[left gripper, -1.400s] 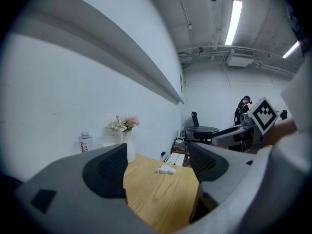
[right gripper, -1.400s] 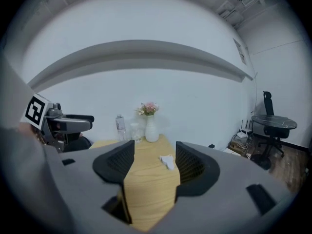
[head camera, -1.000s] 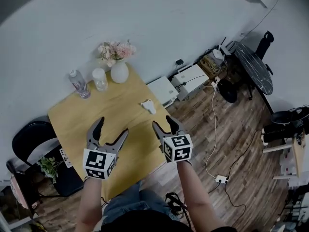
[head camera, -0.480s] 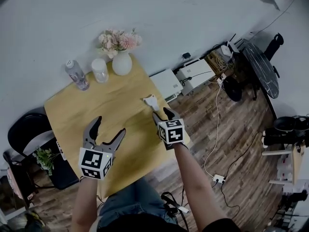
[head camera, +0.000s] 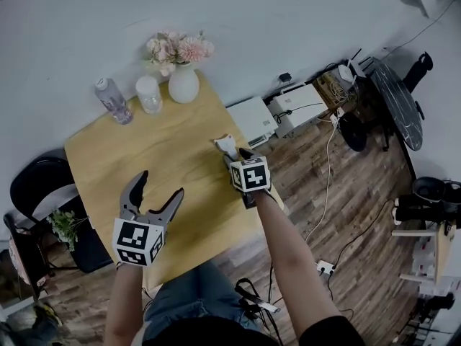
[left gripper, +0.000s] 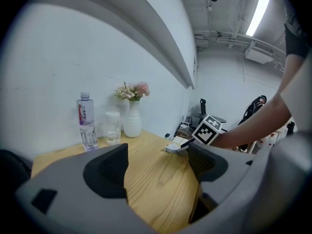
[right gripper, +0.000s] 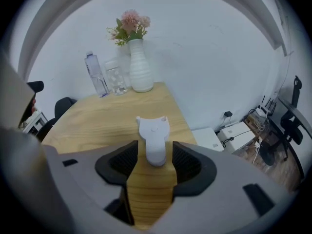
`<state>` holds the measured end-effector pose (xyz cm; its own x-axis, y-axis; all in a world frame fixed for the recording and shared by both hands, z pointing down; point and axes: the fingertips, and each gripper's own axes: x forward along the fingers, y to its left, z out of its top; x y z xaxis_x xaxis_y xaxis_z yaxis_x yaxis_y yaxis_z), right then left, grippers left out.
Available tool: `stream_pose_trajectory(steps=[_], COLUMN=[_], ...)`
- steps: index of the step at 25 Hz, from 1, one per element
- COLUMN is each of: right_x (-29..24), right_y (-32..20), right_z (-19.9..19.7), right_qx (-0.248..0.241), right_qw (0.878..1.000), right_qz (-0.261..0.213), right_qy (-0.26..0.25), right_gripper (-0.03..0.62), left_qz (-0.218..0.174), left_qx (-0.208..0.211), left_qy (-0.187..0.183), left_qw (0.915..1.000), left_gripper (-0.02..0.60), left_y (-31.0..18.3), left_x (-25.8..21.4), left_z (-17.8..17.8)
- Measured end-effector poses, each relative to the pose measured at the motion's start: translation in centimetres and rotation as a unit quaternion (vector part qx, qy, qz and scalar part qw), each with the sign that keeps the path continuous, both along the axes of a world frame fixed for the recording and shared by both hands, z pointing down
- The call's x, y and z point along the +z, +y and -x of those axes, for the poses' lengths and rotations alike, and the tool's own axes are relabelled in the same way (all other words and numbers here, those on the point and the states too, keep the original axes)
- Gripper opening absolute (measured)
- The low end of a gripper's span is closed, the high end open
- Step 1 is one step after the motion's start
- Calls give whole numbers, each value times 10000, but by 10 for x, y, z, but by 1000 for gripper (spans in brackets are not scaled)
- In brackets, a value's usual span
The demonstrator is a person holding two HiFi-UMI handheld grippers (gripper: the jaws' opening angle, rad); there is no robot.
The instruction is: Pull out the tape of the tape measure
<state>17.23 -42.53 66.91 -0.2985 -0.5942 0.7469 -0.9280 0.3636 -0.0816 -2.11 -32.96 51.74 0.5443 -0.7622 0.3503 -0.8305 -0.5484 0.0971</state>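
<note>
On the worktop, near its right edge, the white tape measure lies with no tape drawn out. The right hand-held gripper has just been closing; its jaws straddle the case's near end but do not yet clamp it. The left hand-held gripper is wide and empty.

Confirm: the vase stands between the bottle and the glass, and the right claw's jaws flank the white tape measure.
Wrong on the middle item: the glass stands between the bottle and the vase, as the right gripper view shows. The right claw does flank the white tape measure with its jaws.
</note>
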Motion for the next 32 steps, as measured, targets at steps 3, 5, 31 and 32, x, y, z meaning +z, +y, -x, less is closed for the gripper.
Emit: stream_pose_trajectory(steps=[3, 5, 31, 32], right_x=[7, 8, -17, -24], right_y=[-4, -7, 3, 6], right_z=[-2, -3, 2, 3], right_qx=[-7, -83, -587, -628], right_qw=[9999, 9998, 9977, 9975], right_qz=[125, 132, 187, 163], right_qy=[85, 159, 290, 274], right_gripper=[223, 197, 143, 143], left_qz=[16, 21, -159, -198], left_qx=[-90, -148, -359, -362], left_qy=[-40, -31, -46, -33], left_qw=[10000, 9999, 9992, 9991], left_gripper=[393, 392, 370, 365], left_y=[2, 2, 9, 9], left_x=[2, 3, -18, -23], left_z=[4, 6, 7, 7])
